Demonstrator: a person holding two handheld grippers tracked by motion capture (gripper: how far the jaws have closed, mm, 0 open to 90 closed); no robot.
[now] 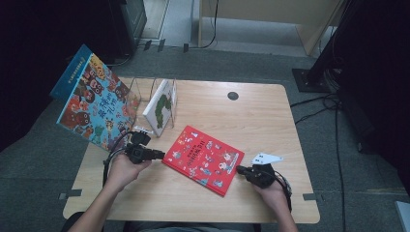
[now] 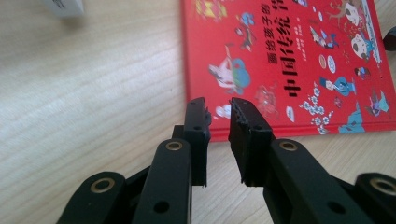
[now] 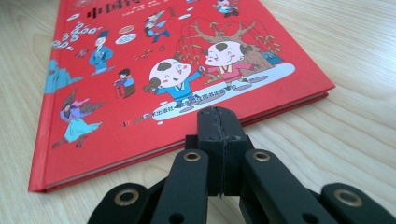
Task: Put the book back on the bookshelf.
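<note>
Wooden table (image 1: 270, 111), red picture book (image 1: 203, 159) lying flat near its middle, left gripper (image 1: 159, 155) at the book's left edge with jaws slightly parted and empty, right gripper (image 1: 240, 169) at the book's right edge, jaws pressed together, holding nothing.

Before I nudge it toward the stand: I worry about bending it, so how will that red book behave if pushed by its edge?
The red book looks like a hardcover, so it should stay stiff. Lying flat on the smooth wooden table, it will probably slide, not tip. Pushed near one corner, it may pivot.
</note>
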